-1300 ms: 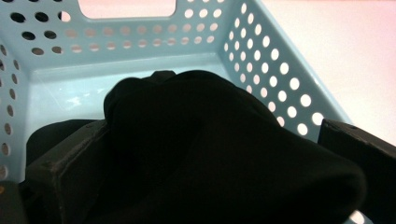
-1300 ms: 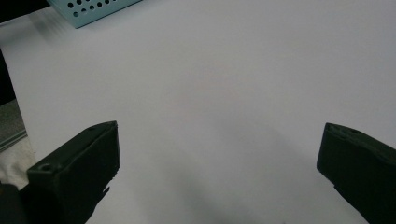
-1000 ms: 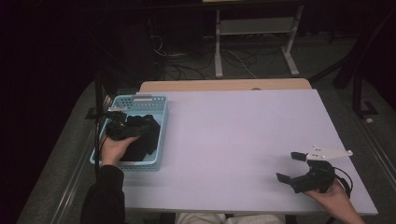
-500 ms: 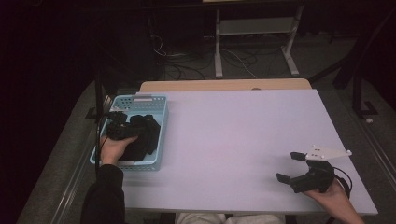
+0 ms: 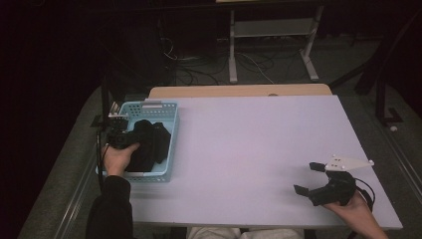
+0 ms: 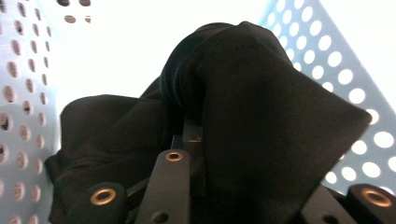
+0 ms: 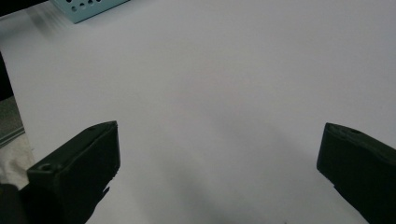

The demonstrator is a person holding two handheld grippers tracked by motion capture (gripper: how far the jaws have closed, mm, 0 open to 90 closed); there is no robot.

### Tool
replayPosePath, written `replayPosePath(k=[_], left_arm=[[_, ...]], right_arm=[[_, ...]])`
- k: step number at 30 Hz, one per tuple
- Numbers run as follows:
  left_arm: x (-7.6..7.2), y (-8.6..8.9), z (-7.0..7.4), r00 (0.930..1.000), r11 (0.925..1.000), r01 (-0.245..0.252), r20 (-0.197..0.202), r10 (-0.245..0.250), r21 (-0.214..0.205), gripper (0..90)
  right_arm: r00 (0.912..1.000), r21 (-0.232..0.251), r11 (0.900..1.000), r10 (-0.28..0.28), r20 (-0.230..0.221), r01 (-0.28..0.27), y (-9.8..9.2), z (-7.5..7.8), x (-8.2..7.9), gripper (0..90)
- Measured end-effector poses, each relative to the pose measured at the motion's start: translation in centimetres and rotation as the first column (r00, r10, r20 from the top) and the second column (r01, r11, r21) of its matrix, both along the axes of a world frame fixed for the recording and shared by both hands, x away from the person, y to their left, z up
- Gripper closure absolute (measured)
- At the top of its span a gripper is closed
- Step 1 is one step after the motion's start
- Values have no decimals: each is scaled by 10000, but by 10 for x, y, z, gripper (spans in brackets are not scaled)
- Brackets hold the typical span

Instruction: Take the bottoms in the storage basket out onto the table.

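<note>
Black cloth (image 5: pixel 149 144) lies bunched in the pale blue perforated basket (image 5: pixel 168 110) at the table's (image 5: pixel 259 149) left edge. The left gripper (image 5: pixel 122 137) is down inside it; its fingers have just been closing, and fabric folds over and between them, so they appear clamped on the cloth. The right gripper (image 5: pixel 311 179), fingers spread wide and holding nothing, rests well apart at the near right. No writing is legible.

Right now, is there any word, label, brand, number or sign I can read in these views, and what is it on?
None can be read.
Blue basket: perforated walls, no print visible.
Black cloth: plain, no tag showing.
White table: bare surface, no markings.
Left tool and right tool: no legible lettering.
</note>
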State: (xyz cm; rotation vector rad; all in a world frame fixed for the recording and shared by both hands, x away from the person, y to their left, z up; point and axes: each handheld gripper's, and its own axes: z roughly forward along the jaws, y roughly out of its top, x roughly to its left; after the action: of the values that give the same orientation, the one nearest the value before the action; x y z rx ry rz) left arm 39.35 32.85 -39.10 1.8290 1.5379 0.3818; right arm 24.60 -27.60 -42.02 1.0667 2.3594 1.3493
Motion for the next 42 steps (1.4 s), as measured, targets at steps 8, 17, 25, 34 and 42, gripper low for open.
replayPosePath(k=[8,17,25,34,42], left_arm=[[-4,8,7,9986,9980,-281,441,306,-561,824],[-6,12,13,9966,9921,-384,678,468,-1197,828],[-4,9,26,9959,9919,-218,848,326,-1253,829],[-4,7,44,9975,9839,4,697,123,-1789,830],[-11,10,67,9988,9630,-38,453,166,-2696,832]], right_arm=[[10000,-28,10000,6,0,-6,0,0,0,0],[10000,-38,10000,10,7,-10,0,0,0,0],[10000,-36,10000,3,2,-3,0,0,0,0],[10000,-10,10000,-12,10,12,0,0,0,0],[10000,11,10000,-43,24,43,0,0,0,0]])
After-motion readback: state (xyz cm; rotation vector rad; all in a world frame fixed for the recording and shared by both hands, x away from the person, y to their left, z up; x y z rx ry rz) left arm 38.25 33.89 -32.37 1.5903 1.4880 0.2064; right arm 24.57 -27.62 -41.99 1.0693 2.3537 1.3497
